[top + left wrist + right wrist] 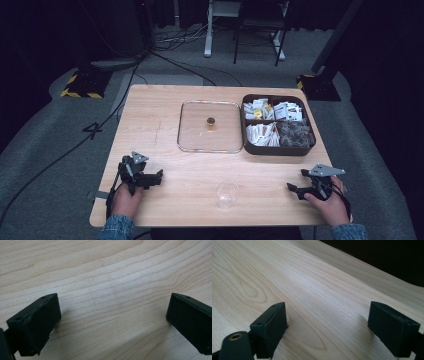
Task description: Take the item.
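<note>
My left gripper (159, 176) rests on the wooden table (165, 135) near the front left, held by a hand. Its jaws stand wide apart over bare wood in the left gripper view, gripper (113, 315) open and empty. My right gripper (295, 186) lies at the front right in the other hand. It is open too, with only wood grain between its jaws in the right gripper view (328, 322). A clear plastic cup (227, 193) stands upright near the front edge between the two grippers.
A clear lid (192, 127) with a small brass knob (211, 121) lies flat at the table's middle back. To its right sits a dark compartment box (278, 149) with packets. Beyond the table are cables and stand legs on grey floor.
</note>
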Motion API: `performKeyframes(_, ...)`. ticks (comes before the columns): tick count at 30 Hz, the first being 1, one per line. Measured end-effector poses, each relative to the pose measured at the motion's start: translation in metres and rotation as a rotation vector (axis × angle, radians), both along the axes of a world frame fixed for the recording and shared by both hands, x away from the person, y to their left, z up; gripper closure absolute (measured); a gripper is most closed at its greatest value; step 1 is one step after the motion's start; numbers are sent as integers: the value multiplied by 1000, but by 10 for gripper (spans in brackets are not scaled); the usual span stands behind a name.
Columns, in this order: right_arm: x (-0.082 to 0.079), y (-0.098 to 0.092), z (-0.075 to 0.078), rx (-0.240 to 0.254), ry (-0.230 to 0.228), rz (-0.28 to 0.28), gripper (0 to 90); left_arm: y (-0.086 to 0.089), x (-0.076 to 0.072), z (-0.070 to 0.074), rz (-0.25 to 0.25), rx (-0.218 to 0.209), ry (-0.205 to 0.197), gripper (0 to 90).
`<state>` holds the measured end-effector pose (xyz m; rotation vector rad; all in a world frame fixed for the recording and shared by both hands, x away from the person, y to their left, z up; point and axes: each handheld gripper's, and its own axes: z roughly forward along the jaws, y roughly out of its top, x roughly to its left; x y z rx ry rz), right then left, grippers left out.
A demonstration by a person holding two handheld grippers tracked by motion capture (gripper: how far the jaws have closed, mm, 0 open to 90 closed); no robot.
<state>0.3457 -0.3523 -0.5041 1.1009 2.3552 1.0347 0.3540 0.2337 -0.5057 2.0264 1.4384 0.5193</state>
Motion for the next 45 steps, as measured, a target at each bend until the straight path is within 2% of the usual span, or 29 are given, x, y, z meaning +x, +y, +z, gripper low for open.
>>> performKeyframes(9, 0, -1, 0, 7, 1, -7, 182, 0, 0, 0, 0, 0, 0, 0)
performKeyframes(12, 0, -3, 1, 30, 6, -17, 200, 0, 0, 0, 0, 2, -1, 0)
performKeyframes(13, 0, -5, 2, 73, 17, -29, 198, 0, 0, 0, 0, 1, 0, 0)
performKeyframes(14, 0, -5, 4, 85, 14, -32, 198, 0, 0, 0, 0, 0, 0, 0)
performKeyframes(18, -3, -7, 13, 95, 14, -42, 208, 0, 0, 0, 0, 0, 0, 0)
performKeyframes(21, -6, -7, 22, 147, 37, -62, 235, 0, 0, 0, 0, 1, 0, 0)
performKeyframes(23, -7, -7, 28, 163, 37, -66, 242, 0, 0, 0, 0, 0, 1, 0)
performKeyframes(33, -8, -9, 48, 183, -9, -76, 228, 0, 2, 0, -10, -2, 1, 0)
performKeyframes(38, -1, -12, 57, 180, -53, -99, 182, 0, 2, 0, -10, -4, 1, 0)
performKeyframes(41, 5, -12, 64, 185, -77, -129, 182, 0, 2, 0, -9, -2, -1, 0)
performKeyframes(45, 14, -12, 73, 180, -97, -138, 204, 0, 2, 0, -10, -2, -1, 0)
